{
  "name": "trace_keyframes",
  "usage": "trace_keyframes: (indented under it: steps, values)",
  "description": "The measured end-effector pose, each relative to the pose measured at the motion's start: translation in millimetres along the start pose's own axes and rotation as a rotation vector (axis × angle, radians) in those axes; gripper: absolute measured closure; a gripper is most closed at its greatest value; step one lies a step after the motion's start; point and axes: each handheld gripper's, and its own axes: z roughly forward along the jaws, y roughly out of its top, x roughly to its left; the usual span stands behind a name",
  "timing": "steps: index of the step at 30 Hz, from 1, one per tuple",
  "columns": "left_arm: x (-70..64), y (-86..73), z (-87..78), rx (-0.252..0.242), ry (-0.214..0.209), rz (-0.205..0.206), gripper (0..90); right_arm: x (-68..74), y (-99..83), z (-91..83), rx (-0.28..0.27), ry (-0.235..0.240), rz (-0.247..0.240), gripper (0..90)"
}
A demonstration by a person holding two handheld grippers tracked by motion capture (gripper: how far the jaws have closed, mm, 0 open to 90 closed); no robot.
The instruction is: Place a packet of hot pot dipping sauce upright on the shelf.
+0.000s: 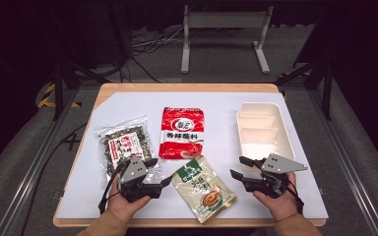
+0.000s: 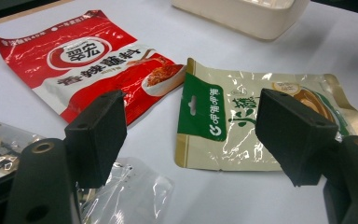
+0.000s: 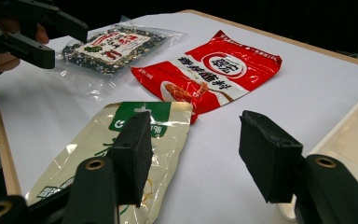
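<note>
High view shows left gripper (image 1: 160, 172) and right gripper (image 1: 237, 167), both agape and empty, flanking the green packet (image 1: 203, 188).

Three food packets (image 1: 183, 132), one cream divided tray (image 1: 261, 129), and two grippers (image 1: 145, 177).

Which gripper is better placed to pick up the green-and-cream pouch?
Probably the left gripper: open, it sits closer to the green-and-cream pouch than the right gripper, also open, nearer the tray.
</note>
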Motion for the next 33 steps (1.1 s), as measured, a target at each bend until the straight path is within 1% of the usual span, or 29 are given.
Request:
trace_keyframes:
  steps: [11,15,19,22,23,24,25,27,30,31,33]
  values:
    - [-1.5,2.5,4.7,0.011,-0.023,0.007,25.2,0.8,-0.8,-1.3,0.003,-0.004,0.000,44.2]
    - [-2.4,5.1,10.0,0.014,-0.040,0.010,24.7,1.4,-2.6,-4.0,0.007,-0.012,0.003,43.9]
    - [-5.3,9.5,17.5,0.022,-0.058,0.024,24.8,2.6,-5.1,-7.9,0.011,-0.024,0.006,43.7]
    - [-7.1,11.9,25.1,0.042,-0.074,0.028,24.8,4.0,-6.4,-11.2,0.012,-0.032,0.008,43.4]
    - [-7.2,12.4,27.2,0.053,-0.075,0.036,24.7,4.3,-6.8,-12.0,0.012,-0.035,0.009,43.4]
    - [-8.1,12.5,29.6,0.057,-0.077,0.030,24.7,4.4,-7.2,-12.4,0.012,-0.037,0.010,43.4]
    - [-8.1,12.9,31.7,0.066,-0.078,0.035,24.7,4.6,-7.7,-12.8,0.014,-0.038,0.011,43.3]
    - [-7.7,13.2,35.9,0.081,-0.092,0.038,24.2,5.0,-8.9,-13.8,0.018,-0.042,0.011,43.3]
    - [-6.4,13.1,42.6,0.097,-0.108,0.027,23.3,5.8,-10.3,-15.4,0.022,-0.047,0.012,43.2]
    - [-6.4,13.1,42.6,0.097,-0.108,0.027,23.1,5.8,-10.3,-15.4,0.022,-0.047,0.012,43.2]
    - [-5.5,12.3,48.4,0.110,-0.114,0.024,22.9,6.2,-11.1,-15.7,0.025,-0.047,0.013,43.1]
